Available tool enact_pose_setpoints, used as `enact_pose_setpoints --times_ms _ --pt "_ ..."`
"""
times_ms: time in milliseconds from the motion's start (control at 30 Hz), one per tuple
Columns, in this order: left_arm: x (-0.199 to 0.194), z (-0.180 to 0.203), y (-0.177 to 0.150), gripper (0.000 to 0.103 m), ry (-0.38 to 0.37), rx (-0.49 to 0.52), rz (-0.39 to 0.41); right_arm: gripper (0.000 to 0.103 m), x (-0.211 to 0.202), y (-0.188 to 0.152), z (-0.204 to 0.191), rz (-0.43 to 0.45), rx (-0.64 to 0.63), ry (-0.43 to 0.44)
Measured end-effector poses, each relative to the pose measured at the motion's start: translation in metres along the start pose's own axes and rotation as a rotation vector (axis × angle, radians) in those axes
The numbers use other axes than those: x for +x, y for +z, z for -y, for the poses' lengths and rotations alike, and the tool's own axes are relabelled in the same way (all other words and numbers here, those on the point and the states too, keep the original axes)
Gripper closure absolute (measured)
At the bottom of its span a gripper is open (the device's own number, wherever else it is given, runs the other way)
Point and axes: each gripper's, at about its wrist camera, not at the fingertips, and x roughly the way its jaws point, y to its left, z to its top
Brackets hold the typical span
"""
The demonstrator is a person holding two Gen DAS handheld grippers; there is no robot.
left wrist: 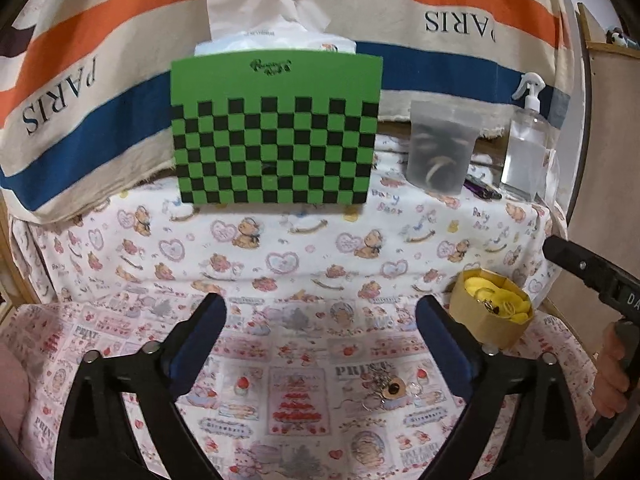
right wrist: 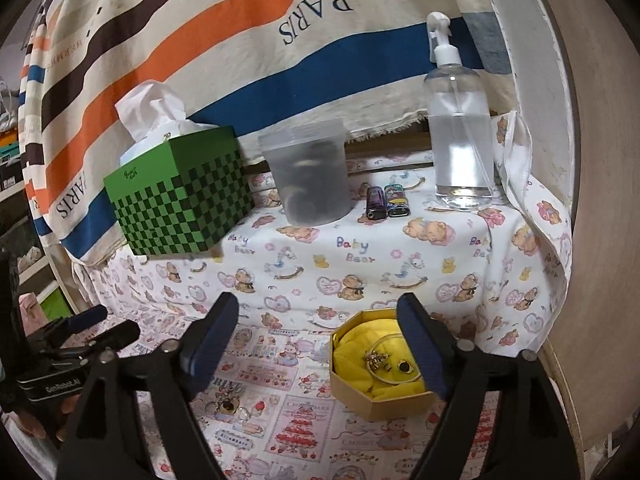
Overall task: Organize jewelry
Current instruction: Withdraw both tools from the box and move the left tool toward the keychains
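Note:
A small octagonal cardboard box (right wrist: 384, 404) with yellow lining holds a thin bangle (right wrist: 394, 378), a charm piece and a dark-stone ring; it also shows in the left wrist view (left wrist: 490, 330). A loose jewelry pile (left wrist: 386, 388) with a round dark-stone piece lies on the printed cloth, also in the right wrist view (right wrist: 228, 404). My left gripper (left wrist: 320, 336) is open and empty, above the cloth, left of the pile. My right gripper (right wrist: 320, 340) is open and empty; its right finger (right wrist: 420, 348) overlaps the box's right side.
A green checkered tissue box (right wrist: 180, 196), a frosted plastic cup (right wrist: 310, 172), two lighters (right wrist: 386, 202) and a clear pump bottle (right wrist: 460, 132) stand on the raised shelf behind. A striped PARIS cloth hangs at the back. A wall (right wrist: 592, 200) closes the right side.

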Motion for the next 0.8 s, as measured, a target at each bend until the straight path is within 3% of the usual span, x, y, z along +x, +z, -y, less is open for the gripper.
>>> enact_pose_setpoints --times_ms 100,233,300,367,500,800 --pt "-0.002 -0.005 -0.002 0.001 0.055 -0.032 0.052 0.011 -0.001 -0.001 -0.001 0.015 0.005 -0.002" --pt "-0.003 -0.010 -0.007 0.001 0.027 -0.045 0.082 0.010 0.001 -0.002 0.000 0.014 0.015 -0.014" --pt "-0.007 -0.011 -0.009 0.001 0.016 -0.046 0.123 0.004 0.001 -0.002 0.000 0.016 0.015 -0.015" --pt "-0.012 -0.009 -0.008 0.001 -0.021 -0.014 0.156 0.000 0.000 -0.003 0.000 0.030 0.011 -0.021" --pt "-0.020 0.001 -0.007 0.001 0.020 0.080 0.202 0.000 0.002 -0.005 -0.004 0.035 -0.011 -0.043" --pt "-0.001 -0.007 -0.013 0.001 0.018 0.049 0.061 0.000 -0.001 -0.002 -0.008 0.001 -0.009 -0.068"
